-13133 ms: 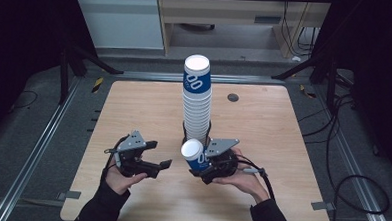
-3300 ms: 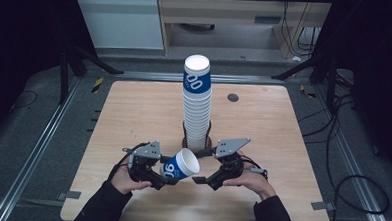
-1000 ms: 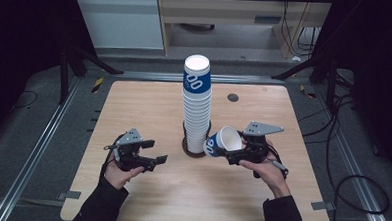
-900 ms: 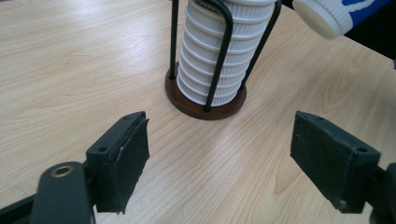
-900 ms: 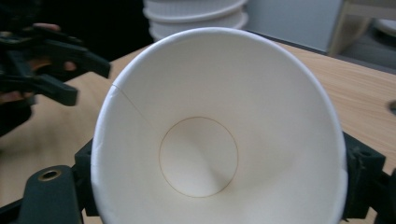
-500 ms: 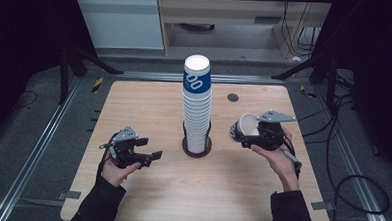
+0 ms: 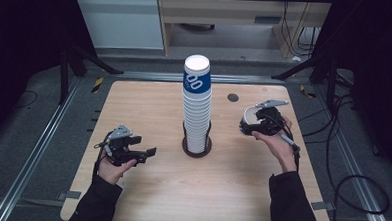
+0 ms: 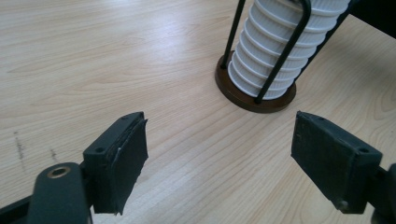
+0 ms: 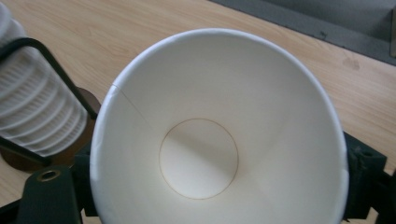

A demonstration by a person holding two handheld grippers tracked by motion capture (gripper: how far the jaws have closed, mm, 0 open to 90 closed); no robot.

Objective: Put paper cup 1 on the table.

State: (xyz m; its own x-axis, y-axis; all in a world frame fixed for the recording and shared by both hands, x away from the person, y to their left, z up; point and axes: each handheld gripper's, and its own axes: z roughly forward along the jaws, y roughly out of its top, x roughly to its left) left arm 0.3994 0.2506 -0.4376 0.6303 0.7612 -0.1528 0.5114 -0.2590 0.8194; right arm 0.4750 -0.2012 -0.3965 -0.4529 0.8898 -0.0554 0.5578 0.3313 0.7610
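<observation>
A tall stack of paper cups [image 7: 196,108] stands upside down in a round brown wire holder [image 7: 197,146] at the table's middle. To its right, my right gripper [image 7: 257,124] is shut on a single paper cup [image 7: 247,121], held above the table's right side with its white mouth facing left. In the right gripper view the cup's open inside [image 9: 205,154] faces the camera between the jaws. My left gripper [image 7: 144,152] stands open and holds nothing, low over the table left of the holder. In the left gripper view its fingers [image 8: 121,158] frame bare wood, the cup stack [image 8: 280,51] beyond.
The wooden table [image 7: 149,108] has a small dark round hole [image 7: 232,97] at the back right. A dark floor with rails and cables surrounds it, and white cabinets [image 7: 123,17] stand behind.
The single cup passed from the left gripper to the right. The right gripper has carried it to the right and farther back. The left gripper has drawn back left, open.
</observation>
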